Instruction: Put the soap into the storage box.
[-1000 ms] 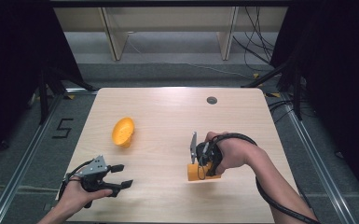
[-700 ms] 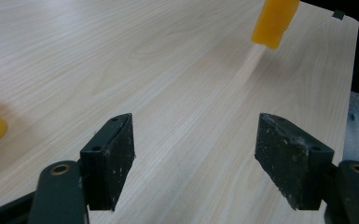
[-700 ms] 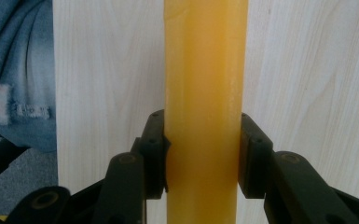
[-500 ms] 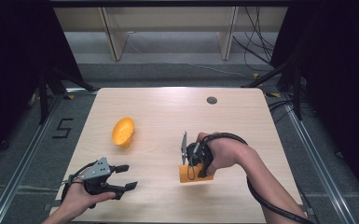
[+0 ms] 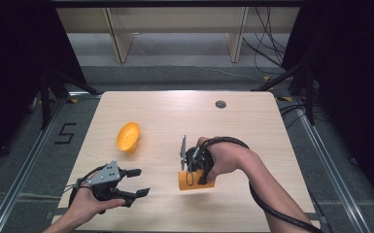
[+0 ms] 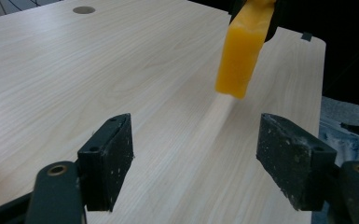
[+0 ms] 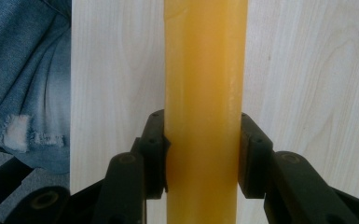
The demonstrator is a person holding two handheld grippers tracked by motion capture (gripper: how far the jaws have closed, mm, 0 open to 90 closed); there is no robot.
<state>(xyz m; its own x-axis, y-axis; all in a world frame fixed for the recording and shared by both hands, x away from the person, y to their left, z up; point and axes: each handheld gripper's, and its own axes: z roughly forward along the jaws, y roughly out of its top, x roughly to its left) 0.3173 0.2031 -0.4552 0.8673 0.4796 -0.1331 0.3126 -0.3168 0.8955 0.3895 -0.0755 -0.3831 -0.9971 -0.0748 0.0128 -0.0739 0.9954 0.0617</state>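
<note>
Pale wooden table (image 5: 252, 131), apparently dim room

One mark legible: a black numeral "5" (image 5: 66, 133) on the grey floor (image 5: 34, 160), left of the tabletop (image 5: 252, 126), middle-left of the high view, set between the tabletop's edge and a floor rail. It reads upright from the camera's side. No other text, label or brand can be read anywhere.
</note>
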